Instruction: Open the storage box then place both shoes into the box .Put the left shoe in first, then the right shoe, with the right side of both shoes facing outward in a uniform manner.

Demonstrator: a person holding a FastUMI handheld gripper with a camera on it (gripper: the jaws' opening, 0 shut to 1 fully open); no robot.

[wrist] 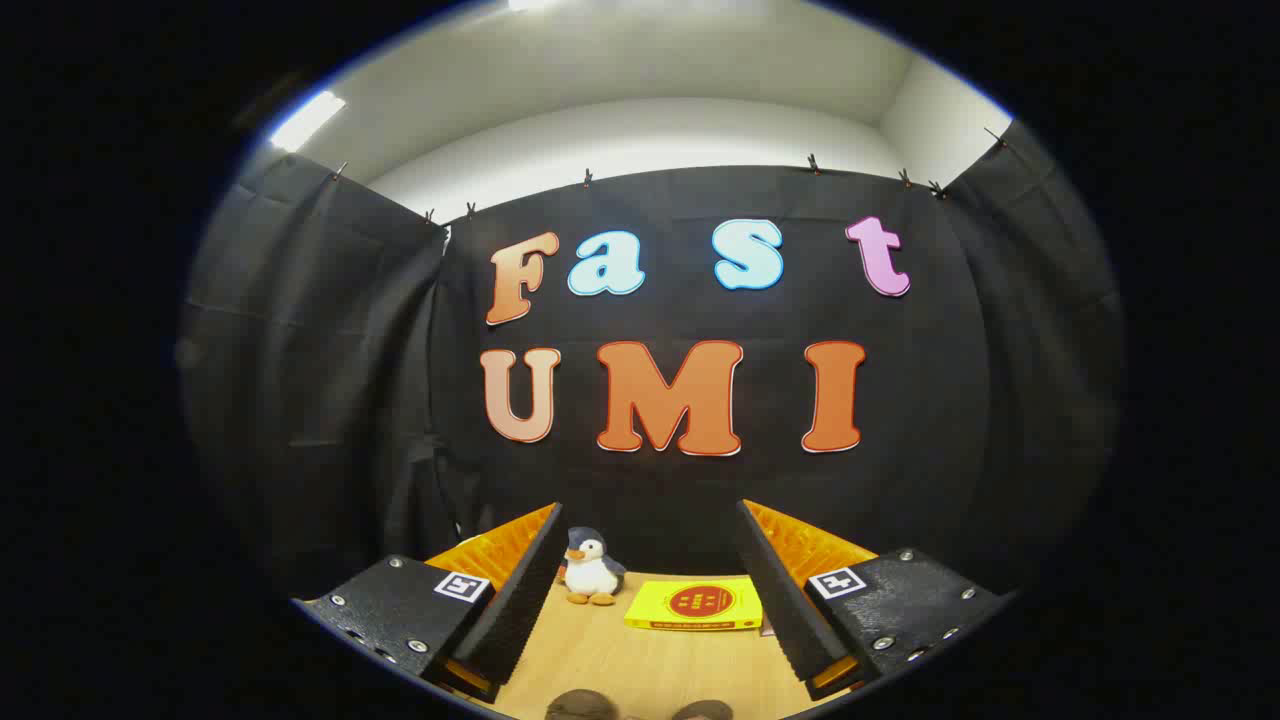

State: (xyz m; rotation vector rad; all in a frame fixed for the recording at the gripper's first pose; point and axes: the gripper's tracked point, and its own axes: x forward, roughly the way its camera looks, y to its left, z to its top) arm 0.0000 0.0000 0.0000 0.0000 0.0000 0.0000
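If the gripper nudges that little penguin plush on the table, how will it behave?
The penguin plush looks soft and light, so it would likely squash and slide. It stands upright on small feet beyond the open gripper, beside the yellow book, so it may topple.

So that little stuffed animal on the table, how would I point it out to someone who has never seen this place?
Start at the wooden table in front of the black cloth wall. Beyond the open jaws of the gripper, near the table's far edge, a flat yellow box lies beside a small plush penguin. The penguin stands upright, dark-backed and white-bellied with orange feet, the only soft toy there.
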